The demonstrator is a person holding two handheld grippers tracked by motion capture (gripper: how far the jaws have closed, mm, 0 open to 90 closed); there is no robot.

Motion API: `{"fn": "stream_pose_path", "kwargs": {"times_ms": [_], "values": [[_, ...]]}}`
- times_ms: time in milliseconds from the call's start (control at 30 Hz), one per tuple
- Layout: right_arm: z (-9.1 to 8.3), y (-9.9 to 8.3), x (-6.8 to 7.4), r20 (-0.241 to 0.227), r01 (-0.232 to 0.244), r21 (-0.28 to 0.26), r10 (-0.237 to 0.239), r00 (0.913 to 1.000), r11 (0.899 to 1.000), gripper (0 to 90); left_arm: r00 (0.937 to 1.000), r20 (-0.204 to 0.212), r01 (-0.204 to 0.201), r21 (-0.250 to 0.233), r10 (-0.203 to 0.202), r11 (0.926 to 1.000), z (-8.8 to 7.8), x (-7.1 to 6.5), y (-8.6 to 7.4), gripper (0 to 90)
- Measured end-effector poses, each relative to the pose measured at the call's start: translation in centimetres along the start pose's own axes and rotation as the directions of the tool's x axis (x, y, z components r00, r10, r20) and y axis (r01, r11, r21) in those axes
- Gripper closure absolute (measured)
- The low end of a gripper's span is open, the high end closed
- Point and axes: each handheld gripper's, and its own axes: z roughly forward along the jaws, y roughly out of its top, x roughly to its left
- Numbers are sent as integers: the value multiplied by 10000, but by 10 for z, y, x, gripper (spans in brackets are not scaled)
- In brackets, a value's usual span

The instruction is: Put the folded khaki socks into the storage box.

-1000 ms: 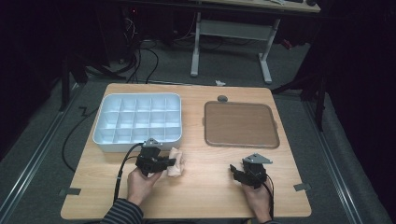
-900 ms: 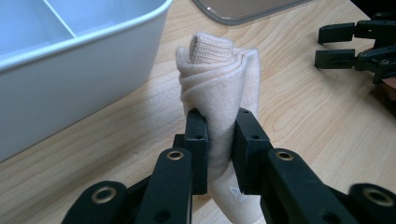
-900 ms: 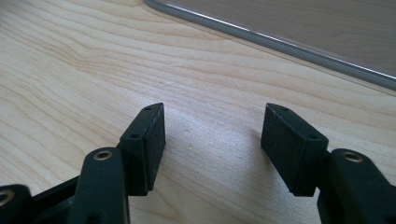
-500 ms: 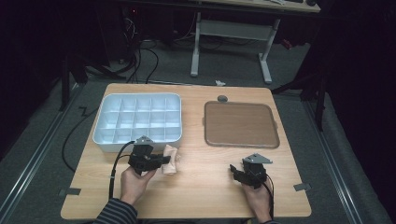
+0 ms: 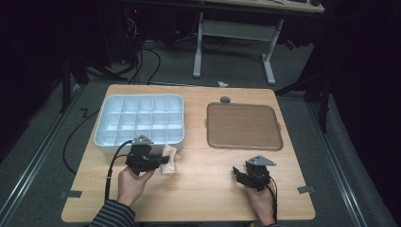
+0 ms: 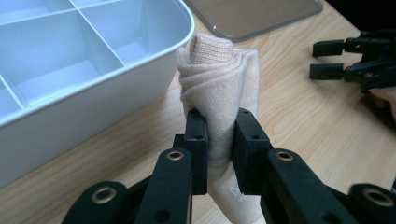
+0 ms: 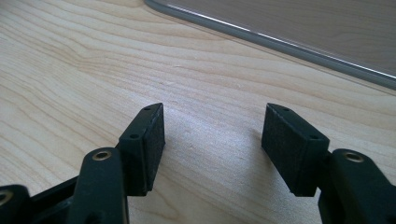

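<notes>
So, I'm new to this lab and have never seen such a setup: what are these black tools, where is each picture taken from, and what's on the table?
There is no robot arm. A person sits at a wooden table and holds a hand-held tool with two black jaws in each hand.

The wide picture comes from a fixed camera above, looking down. The other two come from small cameras riding on the tools, each looking along its own jaws.

On the table lie a white divided tray with many compartments, and a flat brown lid to its right.

The left gripper is shut on a rolled beige cloth, pinched between its jaws beside the tray's near wall. The right gripper is open, with nothing between its jaws, just above bare wood near the lid.
</notes>
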Motion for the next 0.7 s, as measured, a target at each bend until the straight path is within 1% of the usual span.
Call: {"fn": "stream_pose_path", "kwargs": {"times_ms": [133,167,300,700], "values": [[0,0,0,-1,8,-1,-8,10000,10000,392,9990,288,335,-137,-331,9993,-5,4,1,782],[0,0,0,-5,5,-9,-5,10000,10000,392,9990,273,346,-141,-342,9993,-6,5,1,782],[0,0,0,-10,12,-9,-12,10000,10000,392,9996,123,242,-74,-241,9997,-9,7,4,782],[0,0,0,-12,25,-10,-25,10000,10000,391,9998,-202,47,-148,-50,9999,-22,12,16,782]]}}
